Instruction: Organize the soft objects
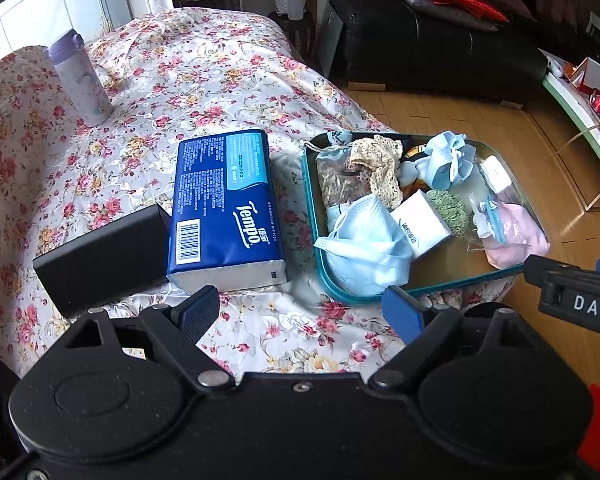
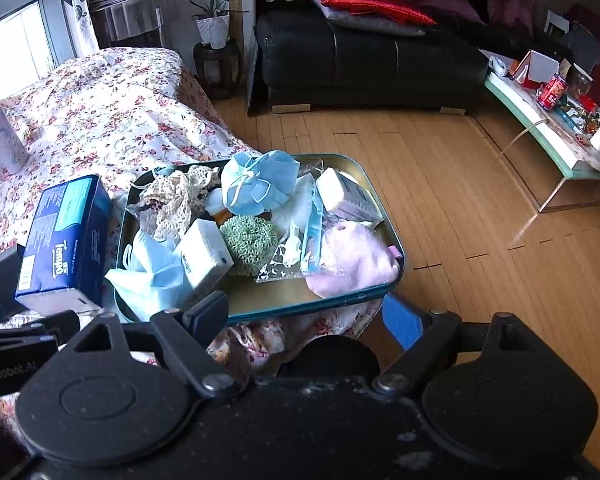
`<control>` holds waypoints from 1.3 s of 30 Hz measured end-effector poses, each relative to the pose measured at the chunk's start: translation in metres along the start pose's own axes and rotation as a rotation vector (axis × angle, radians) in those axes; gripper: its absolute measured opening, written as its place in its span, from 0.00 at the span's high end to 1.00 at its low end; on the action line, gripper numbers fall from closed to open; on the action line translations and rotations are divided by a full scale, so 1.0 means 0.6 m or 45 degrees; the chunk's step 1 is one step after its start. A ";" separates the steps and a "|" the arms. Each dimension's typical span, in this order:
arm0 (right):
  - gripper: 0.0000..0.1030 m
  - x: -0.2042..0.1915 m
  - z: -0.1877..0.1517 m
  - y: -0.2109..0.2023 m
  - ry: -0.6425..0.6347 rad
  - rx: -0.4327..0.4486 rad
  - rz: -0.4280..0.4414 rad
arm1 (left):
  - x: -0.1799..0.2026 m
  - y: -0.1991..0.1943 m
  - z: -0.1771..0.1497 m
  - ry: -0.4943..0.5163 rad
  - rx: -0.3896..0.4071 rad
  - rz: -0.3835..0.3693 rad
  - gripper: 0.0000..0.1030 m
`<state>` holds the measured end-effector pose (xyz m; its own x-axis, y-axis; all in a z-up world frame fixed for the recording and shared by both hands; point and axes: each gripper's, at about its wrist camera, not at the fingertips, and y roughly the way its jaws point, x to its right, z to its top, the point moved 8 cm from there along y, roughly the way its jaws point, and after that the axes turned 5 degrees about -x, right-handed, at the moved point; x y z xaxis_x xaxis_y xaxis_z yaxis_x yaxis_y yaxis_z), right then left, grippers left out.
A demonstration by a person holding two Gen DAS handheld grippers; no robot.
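Landmark: teal tray [image 1: 320,236], which I found at the edge of the floral-covered table [image 1: 172,92], its far end overhanging toward the wooden floor [image 2: 460,184].

Contents of the tray, as I saw them:
- Light blue face mask [image 1: 364,248], at the near corner, partly over the rim.
- White tissue pack [image 1: 420,222], just beside that mask, tilted.
- Green knitted scrubber [image 1: 450,208], touching the tissue pack.
- Cream crochet piece [image 1: 380,164], toward the far side, lying over a clear bag of brown material [image 1: 336,176].
- Second blue mask [image 1: 446,160], bunched, at the far side.
- Pink soft cloth [image 2: 352,260], at the near corner on the floor side, beside a clear zip bag [image 2: 300,248].
- White box [image 2: 344,196], against the far rim.

Outside the tray:
- Blue Tempo tissue pack [image 1: 224,216], just beside the tray on the table.
- Black box [image 1: 104,256], touching the Tempo pack on the side away from the tray.
- Lilac bottle [image 1: 80,80], upright, well apart from the tray.

Tools:
- Left gripper [image 1: 300,312], jaws spread, nothing between them, near the tray's near rim.
- Right gripper [image 2: 304,316], jaws spread and empty, over the tray's near rim.
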<state>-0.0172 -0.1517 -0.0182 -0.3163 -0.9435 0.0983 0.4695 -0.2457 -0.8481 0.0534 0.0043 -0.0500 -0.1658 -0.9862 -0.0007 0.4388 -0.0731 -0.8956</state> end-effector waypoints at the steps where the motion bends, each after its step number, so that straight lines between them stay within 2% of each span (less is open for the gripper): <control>1: 0.18 0.000 -0.001 -0.001 0.001 0.001 0.000 | 0.001 -0.001 -0.001 -0.003 0.001 -0.002 0.18; 39: 0.17 -0.012 -0.011 0.007 -0.018 -0.028 -0.007 | -0.003 -0.002 -0.010 -0.041 -0.001 -0.007 0.18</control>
<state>-0.0188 -0.1446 -0.0258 -0.3069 -0.9453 0.1105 0.4494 -0.2463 -0.8587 0.0476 0.0071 -0.0516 -0.1398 -0.9900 0.0184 0.4372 -0.0784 -0.8960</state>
